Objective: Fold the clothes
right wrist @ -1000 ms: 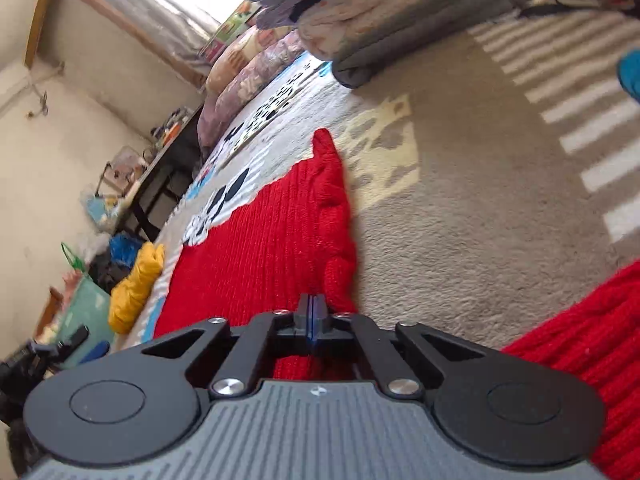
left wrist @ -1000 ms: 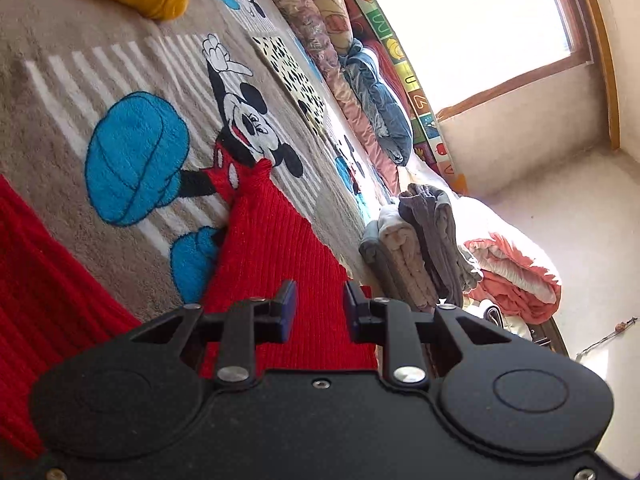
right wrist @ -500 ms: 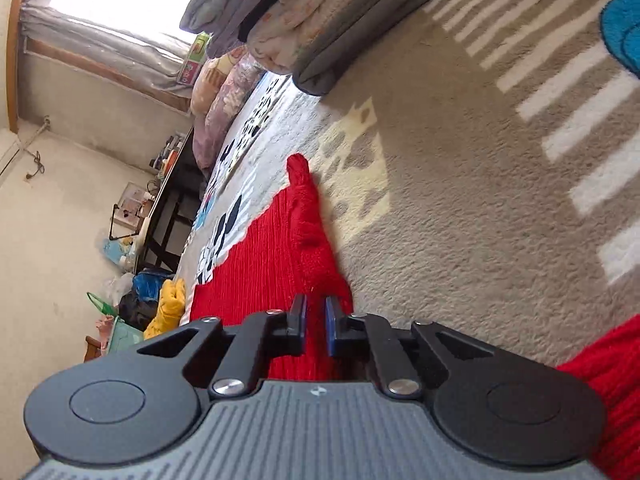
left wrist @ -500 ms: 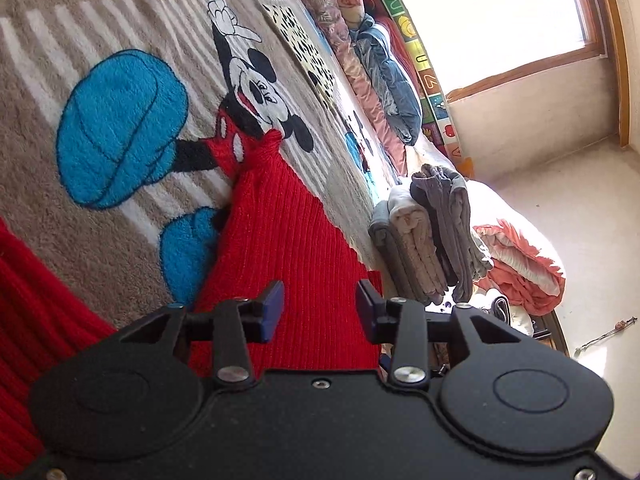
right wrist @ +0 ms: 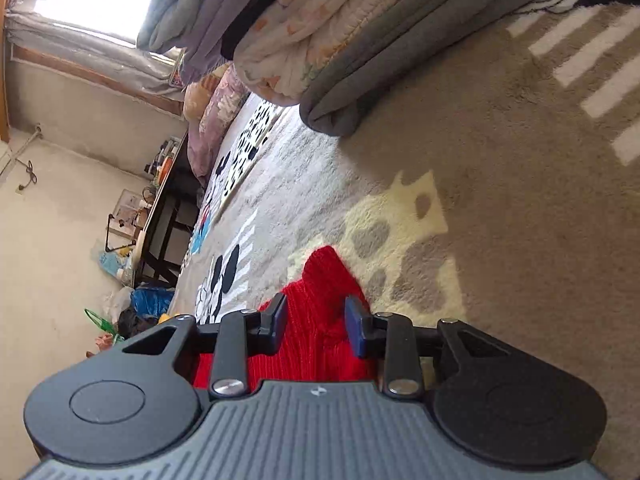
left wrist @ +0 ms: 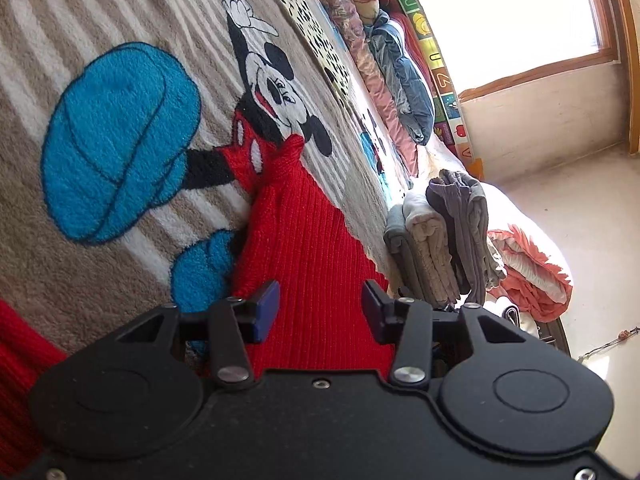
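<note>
Left wrist view, left gripper [left wrist: 320, 310]: its jaws have just been opening and are standing apart over the red knit garment [left wrist: 308, 248], the pads pressing on nothing.
Left wrist view, garment: the red knit is lying flat on the cartoon-mouse blanket [left wrist: 120, 140], tapering to a knotted tip beside the printed figure's face; another red stretch is showing at the lower left edge.
Left wrist view, folded stack [left wrist: 440, 240]: grey and cream pieces are sitting piled at the blanket's far edge, with a crumpled orange-and-white cloth [left wrist: 528, 268] just beyond.
Right wrist view, right gripper [right wrist: 316, 326]: its jaws have just been opening and are standing parted, with the red knit's pointed end [right wrist: 326, 276] lying between and below them, ungripped.
Right wrist view, folded stack [right wrist: 340, 40]: grey and patterned layers are resting on the blanket [right wrist: 500, 200], well apart from the red tip.
Right wrist view, containers: the bags on the floor by the dark table [right wrist: 168, 216] are too small to tell their contents.
</note>
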Demonstrator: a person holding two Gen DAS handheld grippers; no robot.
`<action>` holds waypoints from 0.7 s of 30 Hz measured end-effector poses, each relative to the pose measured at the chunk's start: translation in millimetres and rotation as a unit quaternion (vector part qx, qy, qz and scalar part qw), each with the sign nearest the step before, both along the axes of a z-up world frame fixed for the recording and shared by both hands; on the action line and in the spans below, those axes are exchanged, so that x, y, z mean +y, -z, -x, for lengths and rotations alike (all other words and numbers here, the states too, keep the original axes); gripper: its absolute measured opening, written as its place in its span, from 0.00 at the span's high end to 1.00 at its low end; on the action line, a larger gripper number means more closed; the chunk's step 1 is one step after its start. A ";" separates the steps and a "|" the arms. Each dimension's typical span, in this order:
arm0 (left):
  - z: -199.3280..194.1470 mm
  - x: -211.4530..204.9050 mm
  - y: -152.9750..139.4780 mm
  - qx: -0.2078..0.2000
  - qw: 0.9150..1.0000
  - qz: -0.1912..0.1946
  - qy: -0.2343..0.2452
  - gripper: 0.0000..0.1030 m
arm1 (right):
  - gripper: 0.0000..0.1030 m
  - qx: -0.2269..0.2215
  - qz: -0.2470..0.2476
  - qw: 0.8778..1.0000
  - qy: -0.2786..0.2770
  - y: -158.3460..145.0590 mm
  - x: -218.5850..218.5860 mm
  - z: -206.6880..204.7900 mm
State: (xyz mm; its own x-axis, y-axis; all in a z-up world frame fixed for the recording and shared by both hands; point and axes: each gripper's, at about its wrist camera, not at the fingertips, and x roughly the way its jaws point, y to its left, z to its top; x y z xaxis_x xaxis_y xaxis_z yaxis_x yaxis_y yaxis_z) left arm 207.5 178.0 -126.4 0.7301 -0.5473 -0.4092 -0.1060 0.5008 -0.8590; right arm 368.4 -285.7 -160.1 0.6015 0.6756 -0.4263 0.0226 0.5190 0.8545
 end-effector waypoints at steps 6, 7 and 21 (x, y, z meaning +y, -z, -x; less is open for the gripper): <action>-47.6 8.9 -17.1 -0.039 0.999 0.029 0.019 0.50 | 0.64 -0.016 -0.023 0.999 0.033 -4.5 -8.6 1.6; -57.2 11.0 -17.6 -0.043 0.998 0.038 0.017 0.48 | 0.64 -0.025 -0.025 0.999 0.031 -8.7 -9.7 8.8; -116.8 42.7 16.6 0.001 0.992 0.113 -0.062 0.44 | 0.56 -0.087 0.001 0.993 -0.078 -32.3 19.8 162.9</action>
State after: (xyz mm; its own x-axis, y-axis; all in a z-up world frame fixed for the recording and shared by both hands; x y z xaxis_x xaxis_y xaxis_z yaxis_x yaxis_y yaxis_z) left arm 324.3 220.7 -143.0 0.7967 -0.5311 -0.2884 -0.1572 0.2786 -0.9474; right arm 205.5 -265.8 -127.8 0.5549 0.7653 -0.3263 -0.2063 0.5065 0.8372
